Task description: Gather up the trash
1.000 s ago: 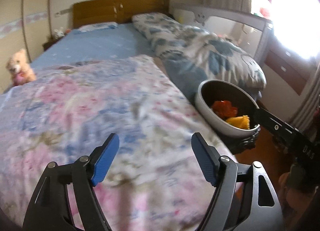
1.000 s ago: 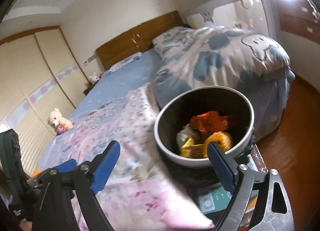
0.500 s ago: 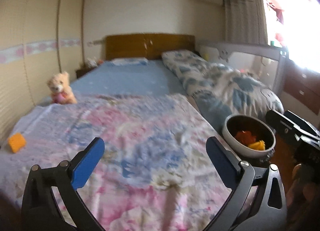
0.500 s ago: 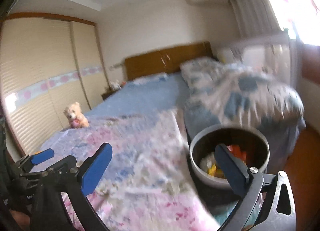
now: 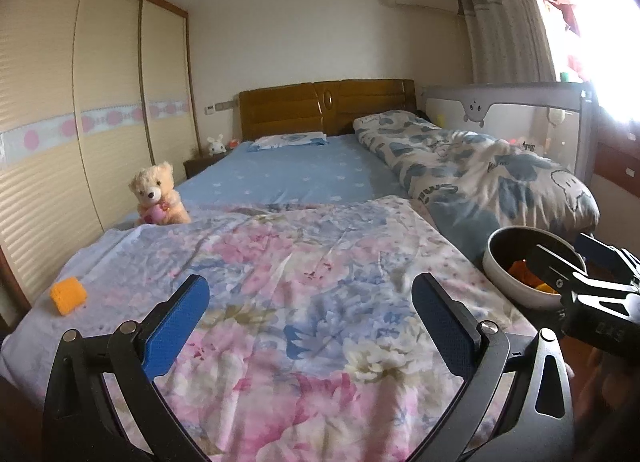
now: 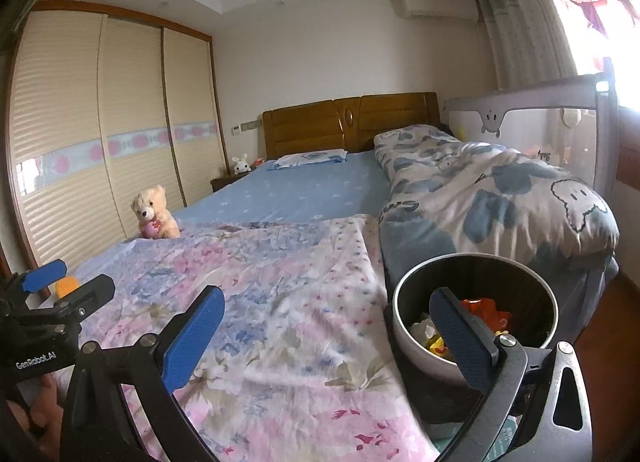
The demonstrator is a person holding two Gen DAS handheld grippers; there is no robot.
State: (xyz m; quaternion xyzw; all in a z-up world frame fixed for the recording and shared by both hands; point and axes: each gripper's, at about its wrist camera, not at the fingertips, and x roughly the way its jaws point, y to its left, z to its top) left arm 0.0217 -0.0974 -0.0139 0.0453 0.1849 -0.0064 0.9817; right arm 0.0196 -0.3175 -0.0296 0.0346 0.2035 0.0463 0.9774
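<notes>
Both wrist views look from the foot of the bed (image 5: 304, 302) toward the headboard (image 5: 328, 105), angled slightly down. The right wrist view sits closer to the bin (image 6: 404, 326), lower right. Both share the teddy bear (image 5: 158, 193) and wardrobe (image 6: 92, 121).

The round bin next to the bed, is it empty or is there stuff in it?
Not empty. The round bin holds crumpled wrappers, red, orange, yellow and white, low in the bottom. Plenty of its dark inner wall shows above them.

Floral quilt (image 5: 304, 302) lies open ahead — bin (image 6: 408, 326) crowds the right, apparently touching.
</notes>
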